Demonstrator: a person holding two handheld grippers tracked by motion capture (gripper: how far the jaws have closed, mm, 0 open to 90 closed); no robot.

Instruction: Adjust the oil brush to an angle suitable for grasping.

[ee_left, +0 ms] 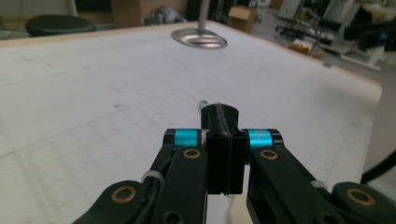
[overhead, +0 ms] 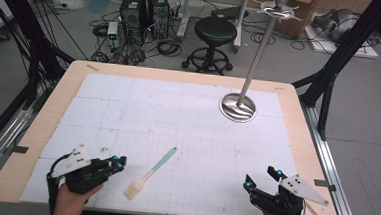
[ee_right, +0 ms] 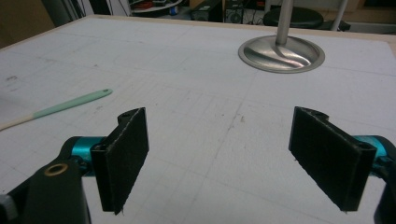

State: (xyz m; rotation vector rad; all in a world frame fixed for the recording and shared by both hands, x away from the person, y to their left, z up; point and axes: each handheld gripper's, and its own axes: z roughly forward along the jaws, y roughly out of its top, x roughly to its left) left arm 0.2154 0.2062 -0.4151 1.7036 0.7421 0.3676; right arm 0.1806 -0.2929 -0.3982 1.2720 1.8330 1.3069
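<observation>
Left tongs (overhead: pixel 116 162): black, two-jawed, cyan-tipped, held in a hand (overhead: pixel 72 200) at the near left edge of the worktop (overhead: pixel 36 143). In the left gripper view the jaws are pressed flat together, nothing between them.

Right tongs (overhead: pixel 261 177): same build, held at the near right edge. Jaws are spread wide, with bare white surface seen in the gap.

Between the two tongs, nearer the left, a pastry brush with a mint-green handle and pale bristles (overhead: pixel 150 174) is laid flat on the white gridded mat (overhead: pixel 143 109), touched by neither. The bristles are turned toward the near edge, the handle slanted away and to the right.

At far right, a polished steel stand with a round base and tall pole (overhead: pixel 237 107) is set upright on the mat, well apart from brush and tongs.

Beyond the worktop, a black round stool (overhead: pixel 215 30) is seen on the floor.
</observation>
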